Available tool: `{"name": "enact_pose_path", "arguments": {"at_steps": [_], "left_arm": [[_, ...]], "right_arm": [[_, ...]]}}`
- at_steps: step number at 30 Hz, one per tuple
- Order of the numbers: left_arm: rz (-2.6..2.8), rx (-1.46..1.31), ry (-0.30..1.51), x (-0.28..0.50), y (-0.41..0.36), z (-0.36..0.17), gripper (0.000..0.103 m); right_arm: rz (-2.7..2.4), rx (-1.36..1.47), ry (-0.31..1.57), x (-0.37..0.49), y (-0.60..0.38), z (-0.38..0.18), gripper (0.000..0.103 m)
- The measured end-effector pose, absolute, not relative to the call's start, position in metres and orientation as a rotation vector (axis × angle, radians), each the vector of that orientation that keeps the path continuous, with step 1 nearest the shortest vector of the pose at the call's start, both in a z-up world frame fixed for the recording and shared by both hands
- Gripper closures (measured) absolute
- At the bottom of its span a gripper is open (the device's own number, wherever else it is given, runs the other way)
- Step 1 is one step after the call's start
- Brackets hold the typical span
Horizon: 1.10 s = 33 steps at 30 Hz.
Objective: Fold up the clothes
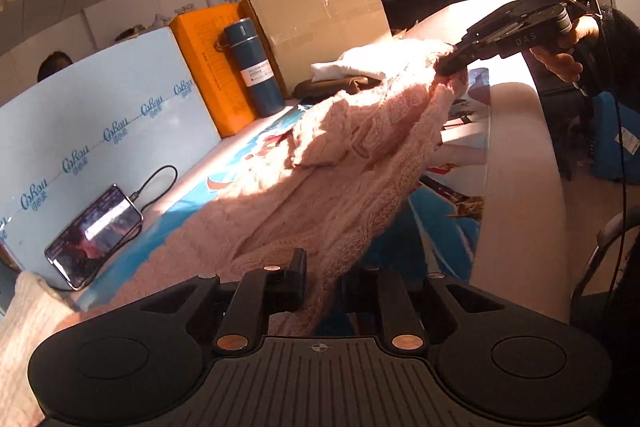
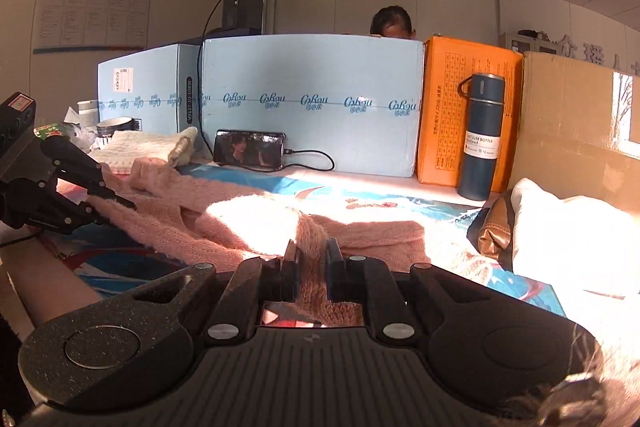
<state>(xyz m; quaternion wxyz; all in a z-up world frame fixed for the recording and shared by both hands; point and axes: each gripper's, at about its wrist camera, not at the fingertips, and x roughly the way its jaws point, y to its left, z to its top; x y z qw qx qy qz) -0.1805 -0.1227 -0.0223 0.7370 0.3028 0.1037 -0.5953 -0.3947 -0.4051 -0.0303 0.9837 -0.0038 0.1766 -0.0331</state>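
A pink knit sweater (image 1: 340, 155) is stretched above the printed table cover (image 1: 452, 227) between my two grippers. My left gripper (image 1: 324, 267) is shut on one edge of it at the bottom of the left wrist view. My right gripper (image 1: 448, 65) shows at the upper right of that view, shut on the far end of the sweater. In the right wrist view the sweater (image 2: 168, 219) runs between the fingers of my right gripper (image 2: 312, 251), and my left gripper (image 2: 120, 203) pinches it at the left.
A phone (image 2: 250, 150) on a cable leans on the blue box (image 2: 312, 107). An orange box (image 2: 448, 115), a blue vacuum bottle (image 2: 482, 139) and a cardboard box (image 2: 576, 115) line the back. White and brown folded clothes (image 2: 560, 231) lie right, a cream knit (image 2: 148, 145) left.
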Motion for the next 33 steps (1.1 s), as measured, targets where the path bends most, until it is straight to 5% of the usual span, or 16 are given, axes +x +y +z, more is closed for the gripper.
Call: {"name": "enact_pose_path", "arguments": {"at_steps": [4, 6, 8, 10, 13, 23, 26, 27, 29, 31, 33], "left_arm": [[-1.343, 0.556, 0.289, -0.174, -0.103, -0.012, 0.082], [-1.385, 0.428, 0.302, -0.164, -0.089, -0.002, 0.07], [-1.385, 0.258, 0.307, -0.149, -0.072, 0.008, 0.041], [-1.292, 0.134, 0.311, -0.134, -0.058, 0.014, 0.028], [-0.939, 0.054, 0.37, -0.099, -0.052, 0.014, 0.026], [-0.534, -0.062, 0.693, 0.011, -0.064, -0.018, 0.028], [-0.543, 0.019, 0.675, 0.013, -0.076, -0.026, 0.036], [-0.548, 0.045, 0.664, 0.012, -0.079, -0.027, 0.044], [-0.562, 0.077, 0.643, 0.01, -0.084, -0.026, 0.075], [-0.577, 0.108, 0.623, 0.007, -0.089, -0.025, 0.089], [-0.591, 0.14, 0.602, 0.005, -0.095, -0.024, 0.089]], "right_arm": [[-0.011, 0.018, 0.458, -0.406, -0.397, -0.04, 0.088], [0.008, 0.046, 0.445, -0.415, -0.398, -0.04, 0.065], [0.002, 0.091, 0.384, -0.425, -0.402, -0.035, 0.043], [-0.025, 0.155, 0.293, -0.432, -0.414, -0.028, 0.04], [-0.153, 0.218, 0.23, -0.422, -0.437, -0.02, 0.021], [-0.461, 0.396, 0.4, -0.303, -0.524, -0.023, 0.021], [-0.523, 0.425, 0.534, -0.266, -0.54, -0.039, 0.029], [-0.538, 0.41, 0.564, -0.258, -0.54, -0.045, 0.042], [-0.576, 0.357, 0.572, -0.253, -0.535, -0.052, 0.067], [-0.605, 0.284, 0.57, -0.254, -0.528, -0.056, 0.087], [-0.613, 0.183, 0.589, -0.256, -0.52, -0.058, 0.094]]}}
